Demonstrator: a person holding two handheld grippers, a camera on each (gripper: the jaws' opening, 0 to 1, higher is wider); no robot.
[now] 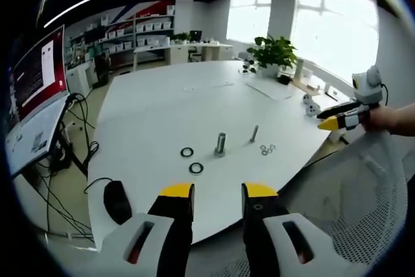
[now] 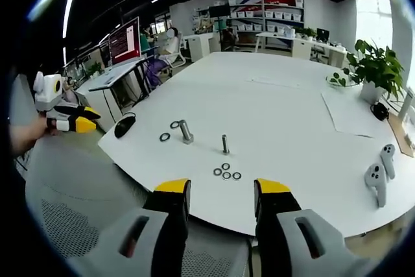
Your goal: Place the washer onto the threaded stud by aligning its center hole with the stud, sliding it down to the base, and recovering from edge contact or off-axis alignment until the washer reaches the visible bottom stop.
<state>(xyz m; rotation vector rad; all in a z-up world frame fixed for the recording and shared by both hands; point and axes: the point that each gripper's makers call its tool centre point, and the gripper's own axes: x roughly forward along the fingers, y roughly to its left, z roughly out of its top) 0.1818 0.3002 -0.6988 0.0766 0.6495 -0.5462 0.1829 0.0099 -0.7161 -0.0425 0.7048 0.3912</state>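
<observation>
Your left gripper (image 1: 218, 191) and right gripper (image 2: 220, 187) both hang wide and empty. The small, thin steel washers (image 2: 226, 172) lie flat beside the slim threaded stud (image 2: 225, 143); they are light, stiff and likely slippery, so pinch one by its rim.

on the surface (image 2: 272, 105), a thick stud (image 2: 186, 132) stands between two large washers (image 2: 165, 137), a thinner stud (image 2: 225, 143) just beside it, four small washers (image 2: 226, 172) clustered nearer the edge, a mouse (image 2: 124, 125) at one end.
</observation>
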